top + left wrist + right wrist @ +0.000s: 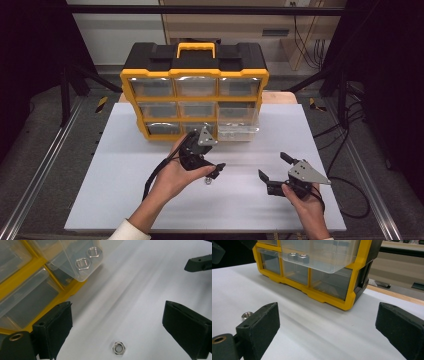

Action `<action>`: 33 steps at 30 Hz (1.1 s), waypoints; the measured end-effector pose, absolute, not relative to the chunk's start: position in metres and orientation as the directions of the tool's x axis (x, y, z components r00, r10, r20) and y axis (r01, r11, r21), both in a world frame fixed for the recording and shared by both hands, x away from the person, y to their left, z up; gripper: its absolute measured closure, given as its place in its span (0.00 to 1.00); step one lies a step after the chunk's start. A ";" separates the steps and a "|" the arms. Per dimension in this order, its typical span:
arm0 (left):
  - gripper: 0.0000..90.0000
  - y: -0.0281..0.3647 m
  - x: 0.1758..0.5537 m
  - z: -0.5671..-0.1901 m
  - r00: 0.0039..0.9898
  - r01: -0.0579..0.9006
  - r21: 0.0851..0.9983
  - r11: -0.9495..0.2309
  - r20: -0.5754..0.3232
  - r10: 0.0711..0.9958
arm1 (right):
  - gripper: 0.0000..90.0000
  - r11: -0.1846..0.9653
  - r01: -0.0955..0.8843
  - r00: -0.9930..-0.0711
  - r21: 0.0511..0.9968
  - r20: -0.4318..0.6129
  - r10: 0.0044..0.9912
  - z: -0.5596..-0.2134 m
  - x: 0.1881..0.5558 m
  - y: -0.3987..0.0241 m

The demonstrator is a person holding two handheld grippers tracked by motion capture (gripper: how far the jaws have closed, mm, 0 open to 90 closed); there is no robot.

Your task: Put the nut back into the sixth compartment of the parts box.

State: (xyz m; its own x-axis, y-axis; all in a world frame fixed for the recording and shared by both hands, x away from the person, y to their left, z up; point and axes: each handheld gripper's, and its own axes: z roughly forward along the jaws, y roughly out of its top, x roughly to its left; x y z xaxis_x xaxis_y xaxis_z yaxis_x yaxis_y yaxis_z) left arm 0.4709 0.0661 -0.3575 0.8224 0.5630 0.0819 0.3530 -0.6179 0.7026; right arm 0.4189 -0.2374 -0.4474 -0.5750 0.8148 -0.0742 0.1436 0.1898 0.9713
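White desk (125,190) under a yellow drawer cabinet (195,90). Small steel nut (119,348) lying flat between the released left claw (117,327), untouched. Right claw (327,327) spread, empty. Half hidden in high view: nut under left hand.

Shiny metal nut (119,348) (matt table (150,285))

My black jaws, silver nut (119,348) on my white table (125,165), yellow-and-black organizer (195,90) at twelve o'clock, clear drawer (239,122), yellow handle (196,49).
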 end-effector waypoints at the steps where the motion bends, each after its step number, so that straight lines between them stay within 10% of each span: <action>1: 0.10 0.066 0.471 -0.359 0.823 0.356 0.699 -0.620 0.080 0.563 | 0.06 0.189 0.145 -0.574 0.971 -0.073 0.815 -0.447 0.419 -0.237; 33: 0.08 0.066 0.477 -0.404 0.830 0.407 0.602 -0.687 0.071 0.553 | 0.07 0.191 0.138 -0.574 0.972 -0.079 0.815 -0.447 0.419 -0.238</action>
State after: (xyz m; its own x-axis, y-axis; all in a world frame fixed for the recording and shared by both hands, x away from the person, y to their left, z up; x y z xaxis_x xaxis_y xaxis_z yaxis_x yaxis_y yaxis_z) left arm 0.4765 0.0657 -0.4040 0.8302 0.5530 0.0707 0.4066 -0.6873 0.6019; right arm 0.4189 -0.2381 -0.4471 -0.5739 0.8151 -0.0792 0.1379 0.1915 0.9718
